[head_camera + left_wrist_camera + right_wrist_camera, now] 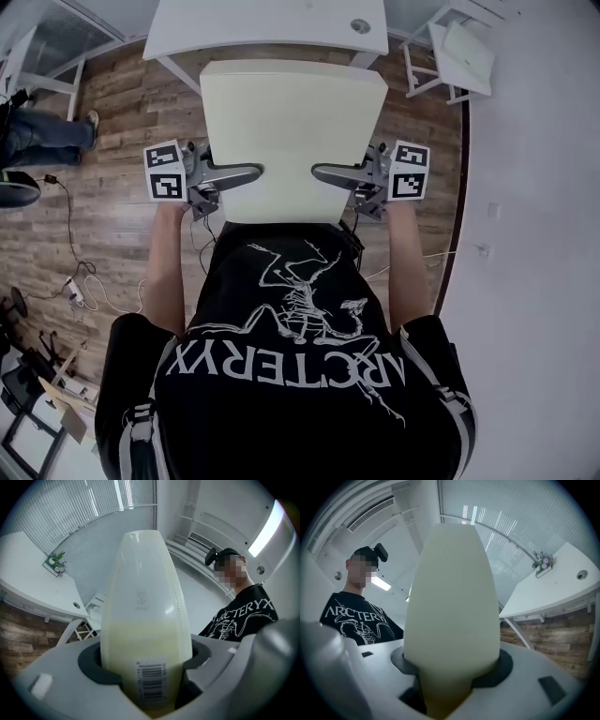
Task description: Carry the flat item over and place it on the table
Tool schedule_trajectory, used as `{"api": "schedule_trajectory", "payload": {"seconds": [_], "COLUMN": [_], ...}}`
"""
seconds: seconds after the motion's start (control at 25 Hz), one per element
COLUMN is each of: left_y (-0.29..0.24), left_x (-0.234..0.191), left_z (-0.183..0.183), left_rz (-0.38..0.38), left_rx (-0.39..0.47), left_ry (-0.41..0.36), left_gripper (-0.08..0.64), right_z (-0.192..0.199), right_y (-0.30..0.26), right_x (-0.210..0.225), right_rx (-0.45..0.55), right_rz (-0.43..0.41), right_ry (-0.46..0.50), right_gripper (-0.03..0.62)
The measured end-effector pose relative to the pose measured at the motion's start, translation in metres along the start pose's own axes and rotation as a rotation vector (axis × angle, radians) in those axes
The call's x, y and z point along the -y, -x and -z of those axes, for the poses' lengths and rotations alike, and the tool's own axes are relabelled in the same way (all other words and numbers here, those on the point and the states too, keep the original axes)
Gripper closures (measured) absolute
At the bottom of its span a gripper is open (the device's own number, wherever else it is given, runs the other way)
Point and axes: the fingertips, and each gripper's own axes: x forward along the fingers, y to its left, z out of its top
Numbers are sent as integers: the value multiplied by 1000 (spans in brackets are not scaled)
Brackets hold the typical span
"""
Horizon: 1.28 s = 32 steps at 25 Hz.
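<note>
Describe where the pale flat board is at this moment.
The board is centre of the head view, held between the left gripper on its left edge and the right gripper on its right, just short of the white table.

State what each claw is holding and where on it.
Both hold the cream flat panel: the left claw clamps its left edge, the right claw its right edge, both toward its near end.

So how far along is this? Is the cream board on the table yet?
Not yet. Picked up: the left gripper and right gripper each clamp a side of the cream board. In hand: carrying it, above the wood floor. Left: reach the white table ahead and set it down.
</note>
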Motion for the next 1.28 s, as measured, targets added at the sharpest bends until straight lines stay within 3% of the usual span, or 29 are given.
{"api": "schedule_trajectory", "payload": {"seconds": [0.36,0.6,1.0,1.28], "left_y": [-23,-25,14,24], "left_x": [-43,-125,-253,-300], "left_z": [-33,-86,-224,-258], "left_rz": [-27,3,55,70], "left_rx": [26,24,-42,-33], "left_ry": [5,14,37,79], "left_gripper": [212,212,212,212], "right_z": [-37,-89,-213,-246], "right_y": [15,3,-65,-84], "right_x": [46,125,247,292], "right_rx": [-26,-24,37,28], "right_rz": [-26,7,59,80], "right_ry": [-10,-17,-41,-78], "right_gripper": [322,322,322,322]}}
